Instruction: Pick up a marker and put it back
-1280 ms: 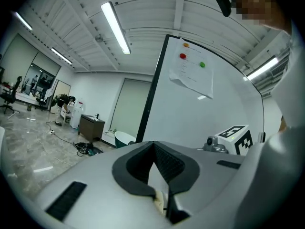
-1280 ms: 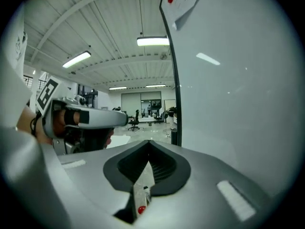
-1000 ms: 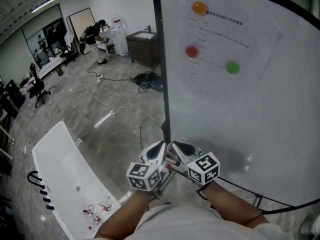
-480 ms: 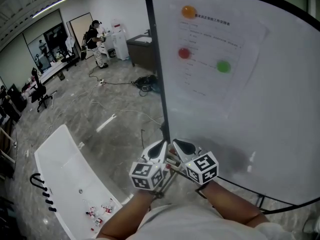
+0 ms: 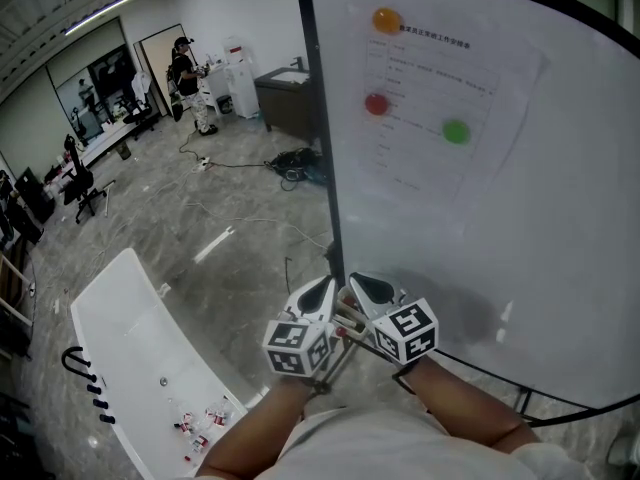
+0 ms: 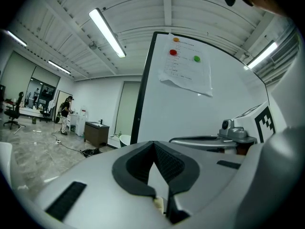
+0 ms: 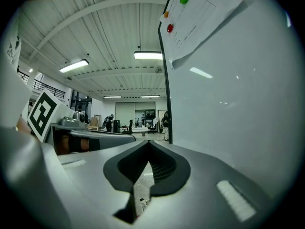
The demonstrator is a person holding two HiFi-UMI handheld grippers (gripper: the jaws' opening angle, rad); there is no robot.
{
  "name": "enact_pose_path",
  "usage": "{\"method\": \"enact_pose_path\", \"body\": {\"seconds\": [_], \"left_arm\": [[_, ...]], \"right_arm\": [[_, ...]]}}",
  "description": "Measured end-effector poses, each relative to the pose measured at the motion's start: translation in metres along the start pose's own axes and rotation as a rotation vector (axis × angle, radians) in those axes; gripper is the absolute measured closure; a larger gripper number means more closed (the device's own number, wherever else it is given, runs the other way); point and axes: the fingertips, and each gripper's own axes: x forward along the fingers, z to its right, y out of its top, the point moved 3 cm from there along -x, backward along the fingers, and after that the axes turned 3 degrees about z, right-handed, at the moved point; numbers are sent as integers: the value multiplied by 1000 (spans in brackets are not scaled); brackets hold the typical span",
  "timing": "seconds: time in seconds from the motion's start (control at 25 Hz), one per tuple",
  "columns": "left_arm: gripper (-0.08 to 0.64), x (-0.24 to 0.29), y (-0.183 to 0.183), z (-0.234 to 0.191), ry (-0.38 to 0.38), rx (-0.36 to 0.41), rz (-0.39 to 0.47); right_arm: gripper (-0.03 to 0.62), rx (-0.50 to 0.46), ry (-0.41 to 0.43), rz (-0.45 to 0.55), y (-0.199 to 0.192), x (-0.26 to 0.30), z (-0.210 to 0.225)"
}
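Note:
Both grippers are held side by side, low in the head view, close to the foot of a whiteboard (image 5: 560, 218). My left gripper (image 5: 322, 290) is shut with nothing between its jaws; in its own view the tips of the left gripper (image 6: 153, 144) meet. My right gripper (image 5: 356, 288) is shut and empty too, as the right gripper (image 7: 148, 144) shows in its own view. I see no marker plainly; small red-and-white items (image 5: 200, 423) lie on a white table (image 5: 120, 308) at the lower left, too small to identify.
A paper sheet (image 5: 440, 108) hangs on the board under an orange magnet (image 5: 386, 19), a red magnet (image 5: 376, 103) and a green magnet (image 5: 456, 131). Cables (image 5: 295, 160) lie on the floor behind. A person (image 5: 185, 68) stands far back by a cabinet (image 5: 285, 93).
Both grippers stay shut in the same spot. The head view has shifted slightly, and the far person has moved a little.

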Motion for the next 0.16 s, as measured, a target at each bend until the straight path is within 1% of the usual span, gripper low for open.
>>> {"method": "enact_pose_path", "body": {"seconds": [0.16], "left_arm": [[558, 2, -1, -4, 7, -14, -3]], "right_arm": [[591, 5, -11, -3, -2, 3, 3]]}}
